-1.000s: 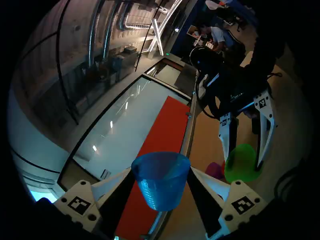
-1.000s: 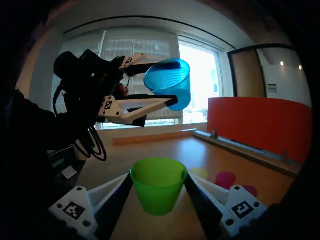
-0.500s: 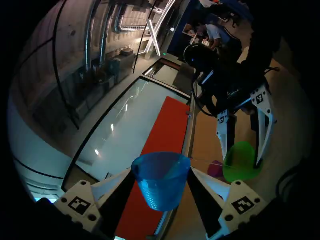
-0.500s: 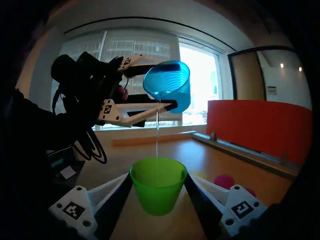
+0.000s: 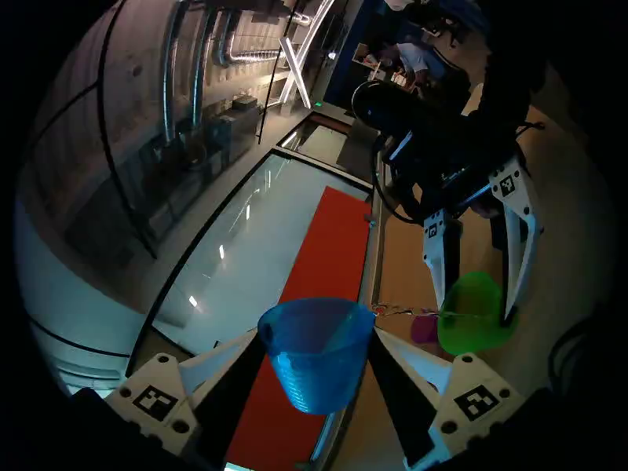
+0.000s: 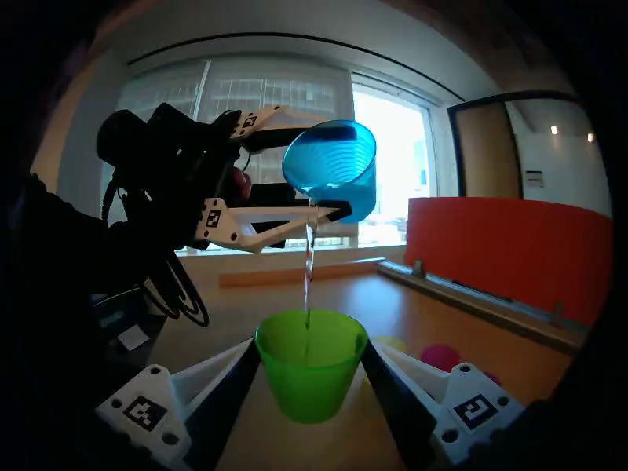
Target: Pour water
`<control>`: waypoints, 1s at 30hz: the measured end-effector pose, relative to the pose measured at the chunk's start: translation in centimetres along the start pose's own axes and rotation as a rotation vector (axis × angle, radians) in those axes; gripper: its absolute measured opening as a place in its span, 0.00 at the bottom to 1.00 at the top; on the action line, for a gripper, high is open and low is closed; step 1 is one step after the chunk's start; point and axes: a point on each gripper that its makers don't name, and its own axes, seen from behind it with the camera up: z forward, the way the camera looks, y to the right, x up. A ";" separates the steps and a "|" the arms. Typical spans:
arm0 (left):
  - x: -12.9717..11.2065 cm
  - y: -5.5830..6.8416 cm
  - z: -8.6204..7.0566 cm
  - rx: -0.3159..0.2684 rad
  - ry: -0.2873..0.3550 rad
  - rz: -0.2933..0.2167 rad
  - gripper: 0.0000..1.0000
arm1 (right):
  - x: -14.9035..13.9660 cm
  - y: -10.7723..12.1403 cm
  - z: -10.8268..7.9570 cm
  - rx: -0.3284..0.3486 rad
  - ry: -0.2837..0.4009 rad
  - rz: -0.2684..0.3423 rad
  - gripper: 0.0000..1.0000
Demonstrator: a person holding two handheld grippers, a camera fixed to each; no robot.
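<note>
Above the right hand-held gripper (image 6: 310,349), clamped on the green cup (image 6: 310,385), the left hand-held gripper (image 6: 336,165) grips the tipped blue cup (image 6: 323,149). Its water stream (image 6: 308,267), thicker than a moment ago, lands inside, so pouring is well underway.

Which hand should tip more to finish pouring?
Left. The left gripper holds the tipped translucent blue plastic cup above the green plastic cup, water stream landing inside. The right gripper only holds the green one.
</note>
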 end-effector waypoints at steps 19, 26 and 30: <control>0.2 0.3 -0.1 -0.004 0.001 0.030 0.86 | 0.3 0.1 0.0 -0.003 0.006 -0.003 0.91; 0.2 0.3 0.0 -0.003 0.000 0.047 0.86 | 0.4 0.1 0.0 -0.003 0.008 -0.004 0.91; 0.1 0.3 0.1 -0.001 -0.003 0.053 0.86 | 0.3 0.1 0.0 -0.006 0.008 -0.004 0.91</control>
